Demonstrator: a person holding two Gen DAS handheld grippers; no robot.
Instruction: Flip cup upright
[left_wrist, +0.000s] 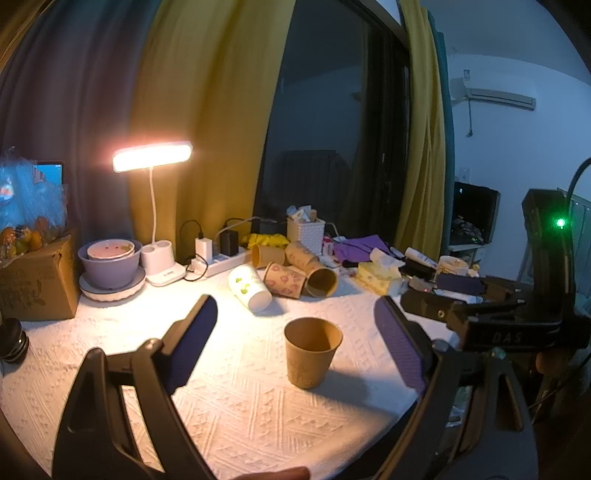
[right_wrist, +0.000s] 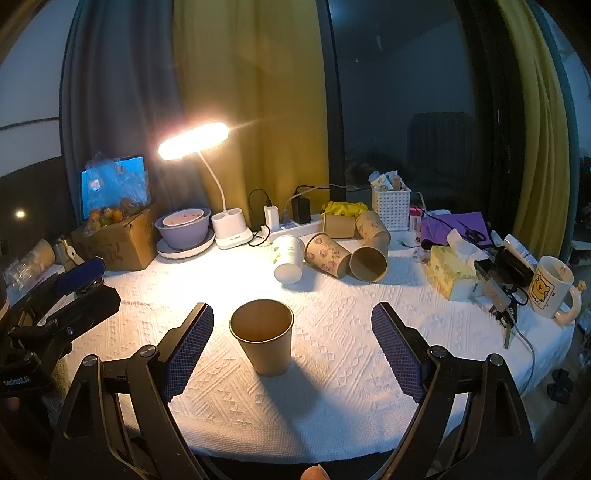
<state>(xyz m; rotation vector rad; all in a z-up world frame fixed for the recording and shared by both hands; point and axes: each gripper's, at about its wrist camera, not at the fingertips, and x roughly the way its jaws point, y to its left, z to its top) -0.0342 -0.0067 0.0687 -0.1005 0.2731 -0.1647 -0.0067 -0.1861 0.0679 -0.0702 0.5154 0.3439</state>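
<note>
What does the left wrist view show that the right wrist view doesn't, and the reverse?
Only the left wrist view shows the wall air conditioner and the right claw's body with its green light.

Only the right wrist view shows the bear mug at the table's right edge and the left claw's dark body at the left edge.

Both show the brown cup standing upright, mouth up, apart from the open pads, plus the four cups lying on their sides behind it, the lit desk lamp and the tissue box.

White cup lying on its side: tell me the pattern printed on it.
Green leaf-like marks on the white cup; clearest in the right wrist view.
</note>
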